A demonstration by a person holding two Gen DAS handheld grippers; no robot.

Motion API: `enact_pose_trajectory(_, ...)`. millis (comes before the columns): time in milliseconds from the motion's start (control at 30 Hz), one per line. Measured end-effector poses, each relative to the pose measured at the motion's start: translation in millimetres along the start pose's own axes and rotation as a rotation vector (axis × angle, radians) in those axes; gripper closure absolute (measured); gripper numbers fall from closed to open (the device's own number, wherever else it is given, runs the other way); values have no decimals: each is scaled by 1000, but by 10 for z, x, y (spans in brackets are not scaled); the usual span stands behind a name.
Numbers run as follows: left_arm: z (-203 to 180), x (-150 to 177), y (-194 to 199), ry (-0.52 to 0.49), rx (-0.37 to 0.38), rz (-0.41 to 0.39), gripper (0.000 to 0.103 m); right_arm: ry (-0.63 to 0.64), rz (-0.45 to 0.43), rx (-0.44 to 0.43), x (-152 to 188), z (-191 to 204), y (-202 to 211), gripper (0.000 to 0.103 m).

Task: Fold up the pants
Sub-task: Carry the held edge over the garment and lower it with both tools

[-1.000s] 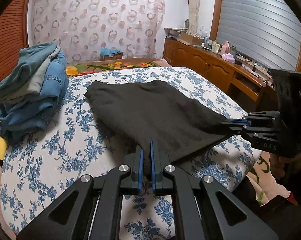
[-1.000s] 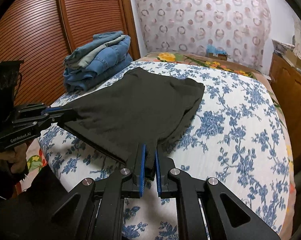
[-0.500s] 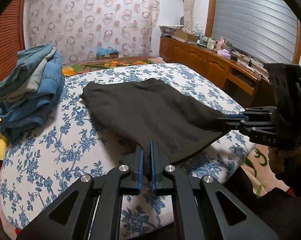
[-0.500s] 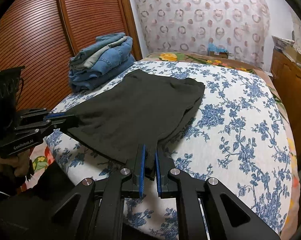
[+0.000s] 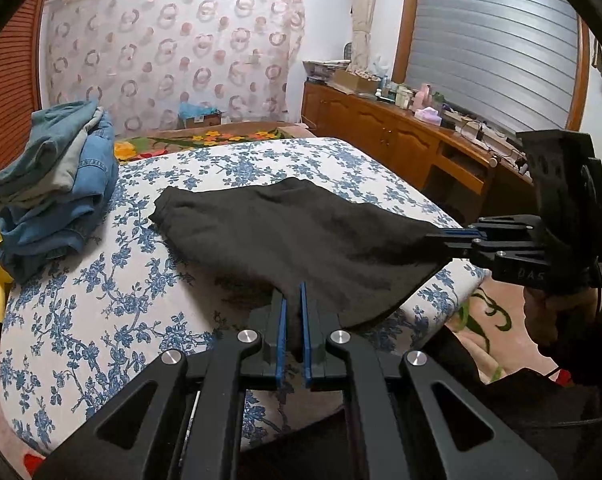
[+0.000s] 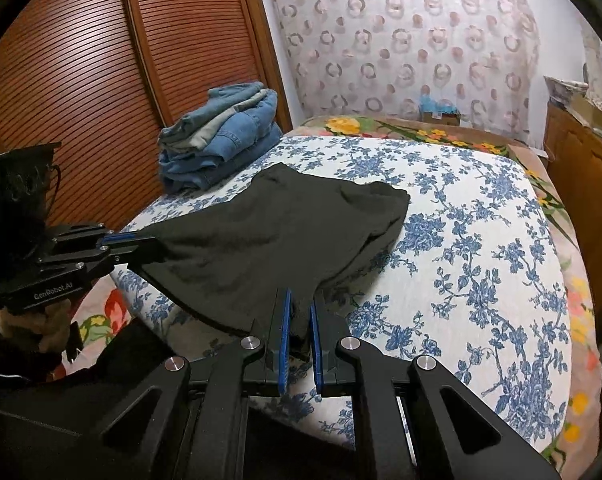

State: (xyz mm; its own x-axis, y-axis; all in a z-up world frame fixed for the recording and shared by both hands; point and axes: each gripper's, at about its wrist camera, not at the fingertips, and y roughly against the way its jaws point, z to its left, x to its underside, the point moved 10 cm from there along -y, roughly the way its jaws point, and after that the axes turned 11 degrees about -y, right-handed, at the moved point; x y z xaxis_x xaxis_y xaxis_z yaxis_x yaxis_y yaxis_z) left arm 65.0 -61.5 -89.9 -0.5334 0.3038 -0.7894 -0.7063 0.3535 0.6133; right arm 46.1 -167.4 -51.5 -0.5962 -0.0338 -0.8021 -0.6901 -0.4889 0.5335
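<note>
You are holding the black pants (image 5: pixel 301 236) by their near edge with both grippers, each clamped almost fully closed on a corner of the cloth. In the left wrist view, your left gripper (image 5: pixel 293 312) is pinching a fold of the dark fabric between its blue-edged pads, right at the near edge of the bed (image 5: pixel 101 320). Your right gripper (image 5: pixel 457 236) is showing at the right of that view, level and side-on, nipping the other near corner just past the mattress edge.

In the right wrist view the picture is mirrored: your right gripper (image 6: pixel 299 316) is gripping a bunched tuck of fabric between its pads, and your left gripper (image 6: pixel 129 238) is entering from the left, with your hand (image 6: pixel 41 320) wrapped around its handle below.

The near edge of the pants is stretching between the two grippers and sagging a little in the middle, lifted clear of the floral bedspread. The far part of the garment is lying on the bed, its far end rumpled near the middle of the mattress. The whole garment is reaching away from you, directly ahead of both sets of fingers.

A stack of folded jeans (image 5: pixel 53 200) is sitting on the far left side of the bed, well apart from the pants and untouched by them. A wooden sideboard (image 5: pixel 401 136) is running along the wall to the right.
</note>
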Motion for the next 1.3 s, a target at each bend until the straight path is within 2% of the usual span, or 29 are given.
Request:
enact_pose_trajectory(133, 122, -21, -132, 13, -12, 14, 96, -27, -11, -7, -97, -26, -78, 94)
enact_pose_trajectory(333, 414, -275, -305, 29, -39, -3, 96, -52, -47, -6, -413, -77, -285, 94)
enact_pose_trajectory(533, 725, -541, -539, 42, -83, -1, 96, -105, -82, 19, -836, -256, -633, 94)
enact_pose_trajectory(667, 910, -567, -709, 62, -105, 8, 96, -120, -90, 43, -986, -325, -889, 94)
enact_pose_trajectory(933, 1058, -390, -960, 119, -84, 55, 96, -77, -43, 97, -942, -361, -1346, 94)
enact_pose_trajectory(1133, 1130, -539, -960, 115, -102, 41, 96, -72, -65, 103, -1146, -390, -1412, 94)
enact_pose_trajectory(1300, 1130, -567, -873, 108, -112, 29, 92, -56, -68, 96, -1133, -379, -1419, 94)
